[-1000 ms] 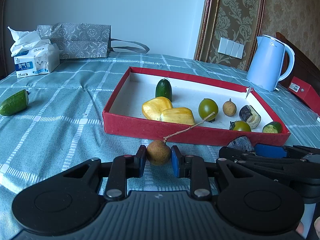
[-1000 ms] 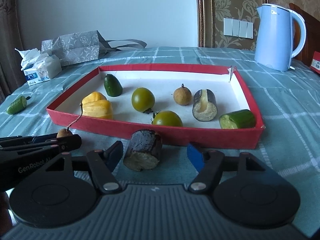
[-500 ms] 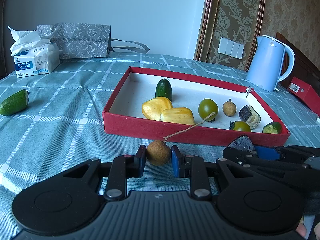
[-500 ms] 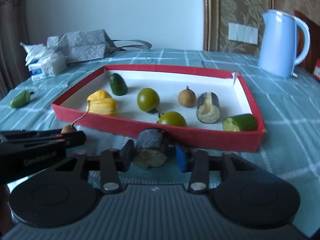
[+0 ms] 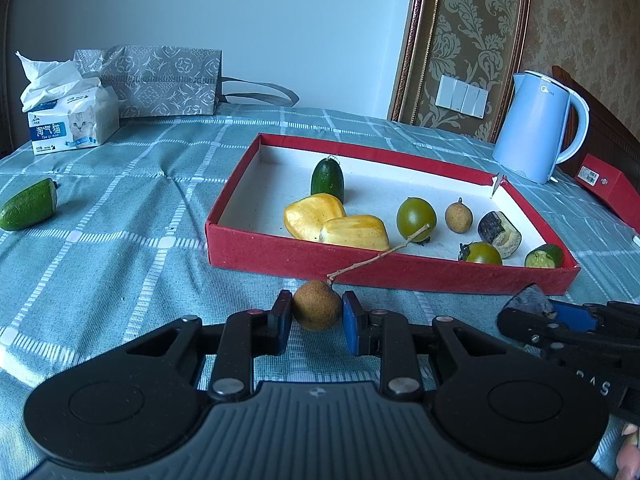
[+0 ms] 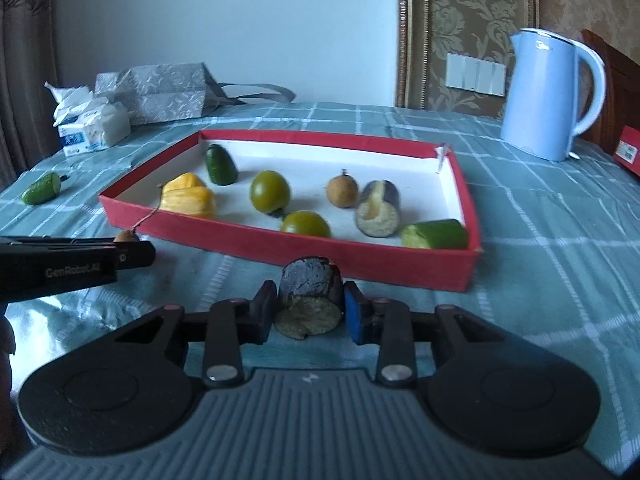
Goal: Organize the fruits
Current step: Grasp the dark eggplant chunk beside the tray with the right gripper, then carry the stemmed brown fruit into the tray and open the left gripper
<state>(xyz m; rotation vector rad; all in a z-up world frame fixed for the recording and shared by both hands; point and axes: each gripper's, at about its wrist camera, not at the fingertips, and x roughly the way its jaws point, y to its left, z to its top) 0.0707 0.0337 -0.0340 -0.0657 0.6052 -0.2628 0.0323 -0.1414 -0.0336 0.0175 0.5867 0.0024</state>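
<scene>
Since one second ago, the right gripper [image 6: 308, 312] has gone from spread wide around the eggplant chunk [image 6: 310, 294] to clamping it: both pads are now pressing against the chunk's sides. It is carrying the chunk with the cut face toward the camera, just in front of the near wall of the red tray [image 6: 460, 276], over the checked tablecloth [image 6: 560, 260].

The left gripper [image 5: 316, 316] is keeping its earlier position and is gripping the brown longan [image 5: 317, 310] between its two pads. The longan's thin stem [image 5: 380, 254] is angling up and to the right, crossing in front of the tray's near wall. From the left wrist view, the right gripper is appearing at the lower right with the dark chunk at its tip.

Inside the tray the following items are lying:
- a dark green cucumber piece [image 6: 220, 165] at the back left;
- two yellow jackfruit pieces [image 6: 188, 198] at the front left, touching each other;
- two green tomatoes [image 6: 270, 191] near the middle;
- a second longan [image 6: 342, 191];
- a second eggplant chunk [image 6: 378, 209];
- a cut cucumber piece [image 6: 435, 234] in the front right corner.

Another cucumber piece [image 5: 29, 205] is lying on the cloth well to the left of the tray. A tissue pack [image 5: 72, 120], a grey paper bag [image 5: 160, 80] and a blue kettle [image 5: 536, 126] are standing beyond.
</scene>
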